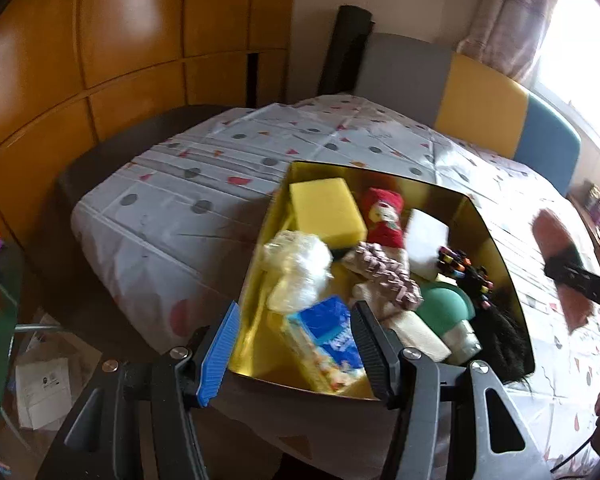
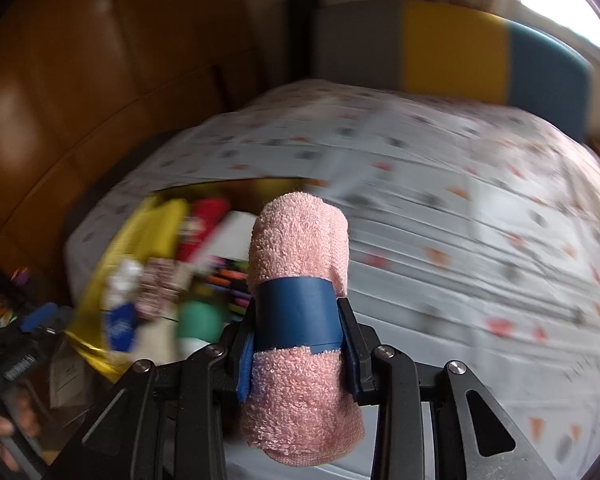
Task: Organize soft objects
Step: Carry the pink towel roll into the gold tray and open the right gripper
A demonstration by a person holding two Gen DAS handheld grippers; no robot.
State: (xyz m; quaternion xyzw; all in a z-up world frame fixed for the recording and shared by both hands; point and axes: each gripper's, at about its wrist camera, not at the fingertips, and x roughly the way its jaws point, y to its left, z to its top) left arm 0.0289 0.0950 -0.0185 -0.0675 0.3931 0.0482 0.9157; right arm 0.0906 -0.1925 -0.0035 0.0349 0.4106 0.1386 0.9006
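A gold box point(image 1: 496, 236) on the table holds soft things: a yellow sponge point(image 1: 326, 210), a red doll point(image 1: 384, 216), a white sponge point(image 1: 426, 236), a plastic bag bundle point(image 1: 296, 268), a blue tissue pack point(image 1: 326, 340) and a knitted piece point(image 1: 384, 276). My left gripper point(image 1: 296, 344) is open and empty, above the box's near edge. My right gripper point(image 2: 298, 320) is shut on a rolled pink towel point(image 2: 300, 236) with a blue band, held above the table right of the box point(image 2: 96, 312). The towel shows blurred in the left wrist view point(image 1: 556, 248).
The table has a patterned white cloth point(image 1: 180, 208). A chair with grey, yellow and blue back point(image 1: 484, 100) stands behind it. Wooden cabinets point(image 1: 100, 40) are on the left. Papers lie on the floor point(image 1: 44, 388). Markers point(image 1: 460, 264) and a green-capped item point(image 1: 444, 308) lie in the box.
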